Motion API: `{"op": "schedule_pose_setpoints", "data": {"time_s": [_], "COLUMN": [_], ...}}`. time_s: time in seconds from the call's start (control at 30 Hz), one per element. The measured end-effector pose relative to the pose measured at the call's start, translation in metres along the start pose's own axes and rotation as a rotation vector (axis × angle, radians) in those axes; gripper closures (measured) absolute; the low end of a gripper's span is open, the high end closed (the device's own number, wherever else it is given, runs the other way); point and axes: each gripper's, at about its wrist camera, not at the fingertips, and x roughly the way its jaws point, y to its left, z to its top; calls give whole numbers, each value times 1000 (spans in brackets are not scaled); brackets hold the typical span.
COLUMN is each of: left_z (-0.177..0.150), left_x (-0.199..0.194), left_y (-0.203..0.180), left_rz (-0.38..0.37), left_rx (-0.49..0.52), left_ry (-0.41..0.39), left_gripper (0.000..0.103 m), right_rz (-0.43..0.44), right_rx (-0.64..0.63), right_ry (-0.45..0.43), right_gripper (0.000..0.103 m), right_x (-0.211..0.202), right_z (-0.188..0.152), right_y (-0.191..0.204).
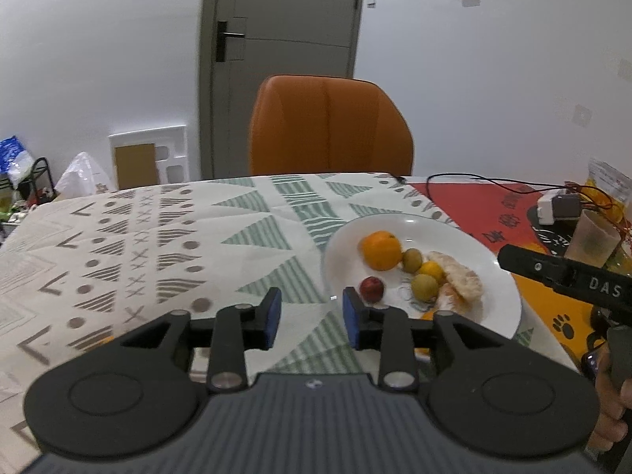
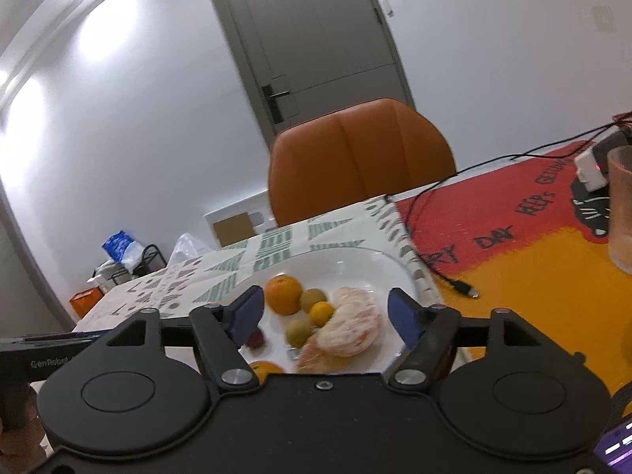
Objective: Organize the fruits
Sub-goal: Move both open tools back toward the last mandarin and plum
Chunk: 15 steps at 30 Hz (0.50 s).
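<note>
We see the peeled citrus [image 2: 347,326] lying on the white plate [image 2: 355,264], just ahead of the right tool [image 2: 330,316] and between the lines of its two blue pads; its long axis runs slantwise, from near and left to far and right, with the curved back turned toward the right pad. Left of it, ahead of the left pad, sit a large orange [image 2: 282,294], two green-brown fruits, a small orange fruit and a red fruit [image 2: 256,339]. The right tool stands wide apart and released, its pads touching nothing. The left tool [image 1: 312,318] is parted only narrowly and empty, hovering over the patterned cloth on the counter [image 1: 158,237]; the plate [image 1: 493,276] lies ahead and to its right, with the red fruit [image 1: 371,289] just beyond its right pad. No earlier frame is given, so nothing between its pads is gripped.
</note>
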Motion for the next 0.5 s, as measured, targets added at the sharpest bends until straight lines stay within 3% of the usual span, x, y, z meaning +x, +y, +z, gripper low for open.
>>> {"op": "schedule_pose_setpoints", "data": {"time_s": [0.37,0.5], "left_z": [-6,-9], "left_x": [-29,-37], "left_y": [29,39], "left_rz": [84,120], "left_rx": [-33,-50], "left_ry": [-40,-50], "left_gripper": [22,17], "right_rz": [15,47], "right_rx": [-45,-72], "right_ry": [15,7], "right_gripper": [10,0], "right_x": [-5,-9], "right_z": [-7,-11], "right_y": [31,43]}}
